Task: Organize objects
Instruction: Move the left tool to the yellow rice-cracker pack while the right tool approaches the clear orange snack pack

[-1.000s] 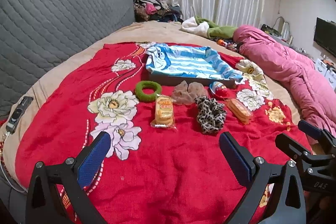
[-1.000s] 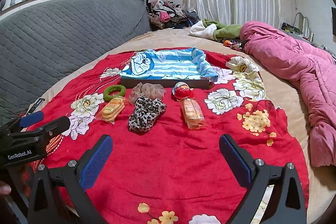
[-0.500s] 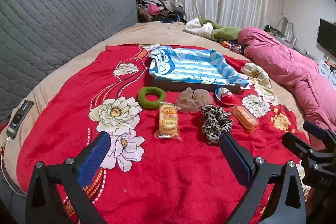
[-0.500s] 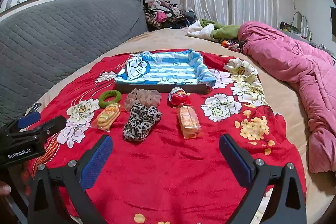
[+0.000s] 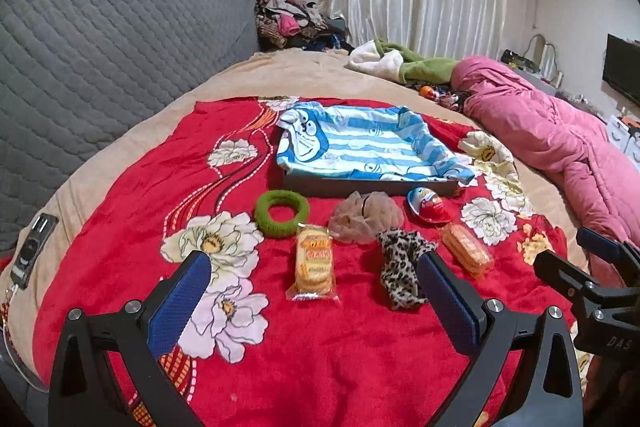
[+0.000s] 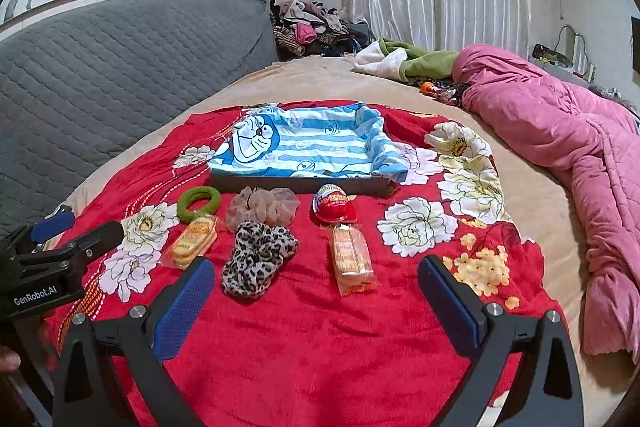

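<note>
Left wrist view: left hand-held gripper [image 5: 312, 301] spread wide, blue pads [image 5: 180, 303] holding nothing, hovering above the red floral blanket [image 5: 320, 367] on the bed. Right hand-held gripper [image 5: 576, 259] visible at the right edge, also empty. Tray [image 5: 360, 187] lined with a blue striped cartoon cloth [image 5: 360, 143], nothing else inside. All small items on the blanket in front of the tray: green hair ring [image 5: 282, 213] by its left front corner, beige scrunchie [image 5: 366, 217] at mid-front, red egg-shaped toy [image 5: 428, 203] by its right front corner. Nearer the camera than the tray: left biscuit pack [image 5: 314, 263], long axis running away from the camera; leopard scrunchie [image 5: 400, 269]; right biscuit pack [image 5: 466, 255], angled.

Right wrist view: right hand-held gripper [image 6: 316, 297] wide open, pads [image 6: 184, 305] touching nothing. Left hand-held gripper [image 6: 76, 229] at the left edge, apart from the items. Tray [image 6: 296, 183] with cloth [image 6: 300, 145] only. In front of it: green hair ring [image 6: 199, 202], beige scrunchie [image 6: 262, 209], red egg-shaped toy [image 6: 334, 207], left biscuit pack [image 6: 194, 241] tilted, leopard scrunchie [image 6: 256, 257], right biscuit pack [image 6: 352, 259] pointing roughly toward the tray.
</note>
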A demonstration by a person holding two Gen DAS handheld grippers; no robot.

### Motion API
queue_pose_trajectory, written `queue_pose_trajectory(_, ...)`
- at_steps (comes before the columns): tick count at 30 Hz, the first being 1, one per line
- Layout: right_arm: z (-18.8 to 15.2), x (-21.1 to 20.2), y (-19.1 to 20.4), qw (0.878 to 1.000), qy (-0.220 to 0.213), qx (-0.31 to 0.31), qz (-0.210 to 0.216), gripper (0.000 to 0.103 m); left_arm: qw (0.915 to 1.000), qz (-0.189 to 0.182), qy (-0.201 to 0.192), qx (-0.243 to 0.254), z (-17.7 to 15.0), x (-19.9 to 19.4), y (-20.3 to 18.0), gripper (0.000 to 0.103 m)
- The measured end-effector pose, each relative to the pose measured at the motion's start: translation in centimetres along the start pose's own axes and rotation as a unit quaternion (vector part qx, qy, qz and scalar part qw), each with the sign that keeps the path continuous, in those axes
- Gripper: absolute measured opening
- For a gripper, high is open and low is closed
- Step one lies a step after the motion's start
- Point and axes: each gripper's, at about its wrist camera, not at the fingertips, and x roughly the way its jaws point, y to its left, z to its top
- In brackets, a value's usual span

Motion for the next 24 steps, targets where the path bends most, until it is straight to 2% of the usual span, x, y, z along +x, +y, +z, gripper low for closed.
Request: queue_pose_trajectory(24,3.8,2.6,-0.8,1.0,0.004,-0.001,0.006,0.102,0.9999,0.006,-0.007,0.013,4.2,2.6,-1.0,0.103)
